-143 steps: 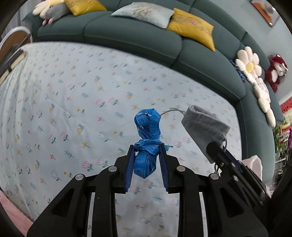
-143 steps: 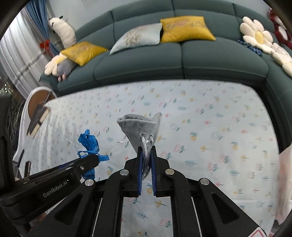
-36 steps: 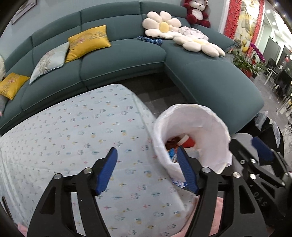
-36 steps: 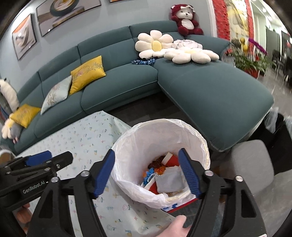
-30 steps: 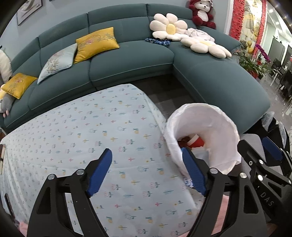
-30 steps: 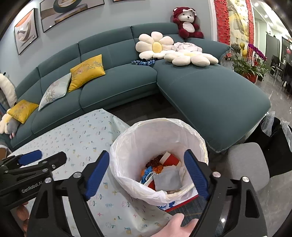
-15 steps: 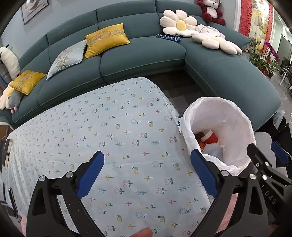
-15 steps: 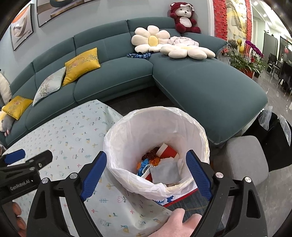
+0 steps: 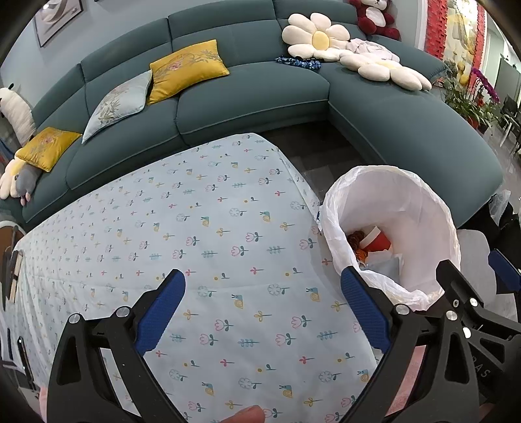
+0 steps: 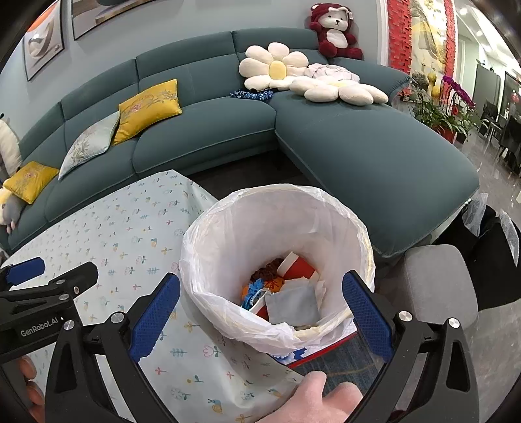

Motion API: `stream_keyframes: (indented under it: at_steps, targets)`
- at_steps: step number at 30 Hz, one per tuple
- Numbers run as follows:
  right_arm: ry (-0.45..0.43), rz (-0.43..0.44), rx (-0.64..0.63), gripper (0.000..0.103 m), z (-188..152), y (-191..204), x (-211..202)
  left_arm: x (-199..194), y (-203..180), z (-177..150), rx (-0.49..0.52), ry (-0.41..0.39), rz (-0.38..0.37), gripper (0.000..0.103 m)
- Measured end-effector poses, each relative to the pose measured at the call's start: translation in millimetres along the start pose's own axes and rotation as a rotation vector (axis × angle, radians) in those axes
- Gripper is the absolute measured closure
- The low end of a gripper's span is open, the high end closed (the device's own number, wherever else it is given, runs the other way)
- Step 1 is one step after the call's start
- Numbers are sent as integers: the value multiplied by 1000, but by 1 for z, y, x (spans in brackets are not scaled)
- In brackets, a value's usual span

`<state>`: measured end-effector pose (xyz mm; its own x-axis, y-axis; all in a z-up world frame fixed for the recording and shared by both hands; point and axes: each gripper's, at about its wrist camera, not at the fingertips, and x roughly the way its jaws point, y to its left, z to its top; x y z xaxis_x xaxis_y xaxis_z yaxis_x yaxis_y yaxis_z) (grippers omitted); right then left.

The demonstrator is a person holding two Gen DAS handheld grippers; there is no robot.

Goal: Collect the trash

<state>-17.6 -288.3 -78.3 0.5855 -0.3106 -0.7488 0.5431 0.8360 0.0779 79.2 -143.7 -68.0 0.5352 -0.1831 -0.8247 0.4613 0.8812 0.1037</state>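
**Empty tongs above the lined trash bin**

The right gripper (image 10: 260, 306) hangs directly over the trash bin (image 10: 325, 208), jaws opening wide, nothing between them. A grey pouch (image 10: 293, 307) lies inside the bin. The left gripper (image 9: 262, 306), spread and empty, hovers over the floral tablecloth (image 9: 195, 227), left of the bin.

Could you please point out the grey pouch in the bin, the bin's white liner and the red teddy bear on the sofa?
grey pouch (image 10: 293, 307), right wrist view, middle of its flat face.
white liner (image 10: 260, 227), right wrist view, inner back wall.
red teddy bear (image 10: 335, 31), right wrist view, chest.
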Motion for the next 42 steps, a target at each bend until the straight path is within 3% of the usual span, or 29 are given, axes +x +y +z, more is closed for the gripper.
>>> stream_keyframes:
  at_steps: [42]
  targets:
    - [9,-4,4,7,-6,-7,4,-1,-9,-4,-5,-8,4,11]
